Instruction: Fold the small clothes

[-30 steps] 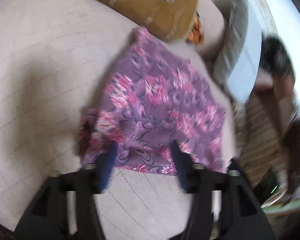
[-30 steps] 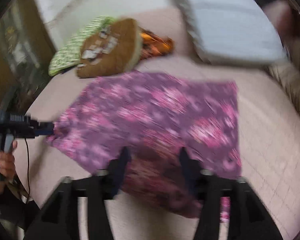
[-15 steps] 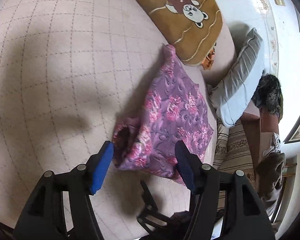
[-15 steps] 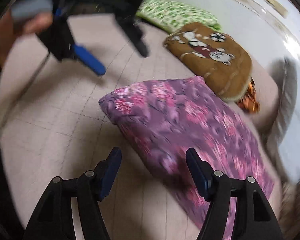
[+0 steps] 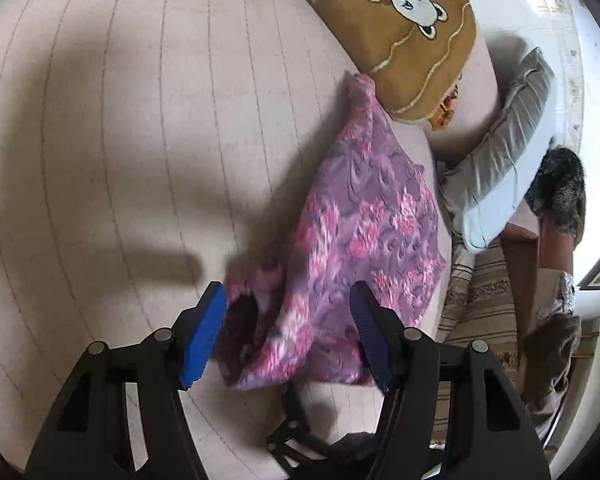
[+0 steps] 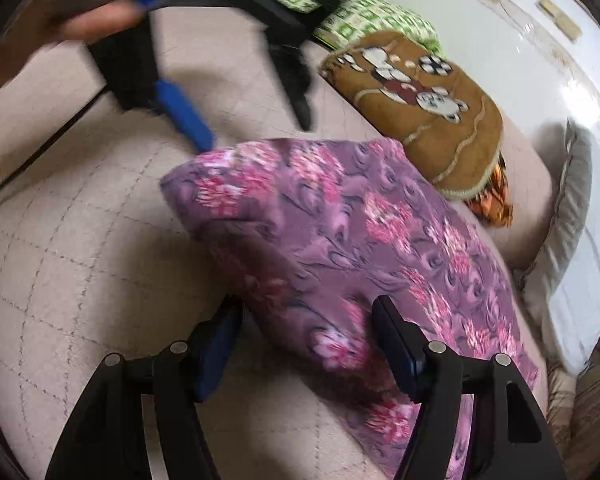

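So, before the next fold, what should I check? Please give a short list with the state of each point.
1. Purple cloth lies on the bed: ok.
2. Left gripper open, cloth edge between its fingers: ok.
3. Right gripper open over the cloth: ok.
4. Pads pressing on the cloth: cannot tell.
5. Cloth lies flat: not ok, it is bunched near the left gripper.
6. Cloth clear of the brown cushion: not ok, its far corner reaches it.

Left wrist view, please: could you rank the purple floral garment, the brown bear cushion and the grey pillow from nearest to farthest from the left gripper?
From the left gripper:
1. Purple floral garment, its near end between the open fingers.
2. Grey pillow, beyond the garment to the right.
3. Brown bear cushion, at the garment's far tip, top of frame.
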Demonstrator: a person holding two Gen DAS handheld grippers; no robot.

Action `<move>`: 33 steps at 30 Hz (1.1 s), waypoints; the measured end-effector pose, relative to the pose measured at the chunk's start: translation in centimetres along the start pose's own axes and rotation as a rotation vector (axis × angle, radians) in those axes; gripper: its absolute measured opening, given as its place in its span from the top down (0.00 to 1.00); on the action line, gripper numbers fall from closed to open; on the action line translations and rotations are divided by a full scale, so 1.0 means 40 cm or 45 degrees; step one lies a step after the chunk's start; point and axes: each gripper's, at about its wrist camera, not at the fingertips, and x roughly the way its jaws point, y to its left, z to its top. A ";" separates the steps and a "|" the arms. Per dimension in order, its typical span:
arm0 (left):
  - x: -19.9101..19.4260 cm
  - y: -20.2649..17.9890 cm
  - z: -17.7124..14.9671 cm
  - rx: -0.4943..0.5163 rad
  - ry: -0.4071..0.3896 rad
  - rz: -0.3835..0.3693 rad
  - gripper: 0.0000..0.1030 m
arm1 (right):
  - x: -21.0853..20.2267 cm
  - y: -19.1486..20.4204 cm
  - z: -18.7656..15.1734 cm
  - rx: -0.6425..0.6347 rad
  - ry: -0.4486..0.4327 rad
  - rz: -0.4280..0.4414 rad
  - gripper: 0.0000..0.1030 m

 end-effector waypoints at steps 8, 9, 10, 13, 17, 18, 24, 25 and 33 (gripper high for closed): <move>-0.020 -0.057 0.081 0.089 -0.002 0.017 0.37 | 0.028 0.008 0.054 -0.059 -0.042 0.028 0.81; -0.013 -0.064 0.090 0.096 0.010 0.008 0.36 | 0.011 -0.005 0.050 -0.034 -0.082 0.031 0.83; -0.005 -0.071 0.100 0.103 0.025 -0.004 0.36 | -0.001 -0.017 0.044 -0.012 -0.110 0.031 0.85; 0.040 -0.098 0.132 0.114 0.071 -0.004 0.34 | -0.043 -0.048 0.033 0.037 -0.181 0.025 0.87; 0.125 -0.137 0.153 0.151 0.150 0.050 0.34 | -0.081 -0.069 0.023 0.069 -0.231 0.027 0.87; 0.147 -0.147 0.153 0.173 0.176 0.075 0.34 | -0.086 -0.074 0.020 0.077 -0.238 0.032 0.87; 0.200 -0.215 0.134 0.259 0.185 0.083 0.40 | -0.095 -0.096 0.007 0.142 -0.261 0.061 0.87; 0.194 -0.236 0.129 0.291 0.142 0.106 0.61 | -0.101 -0.094 0.004 0.160 -0.264 0.068 0.87; 0.147 -0.419 0.067 0.515 0.006 0.191 0.94 | -0.142 -0.218 -0.042 0.491 -0.315 0.197 0.87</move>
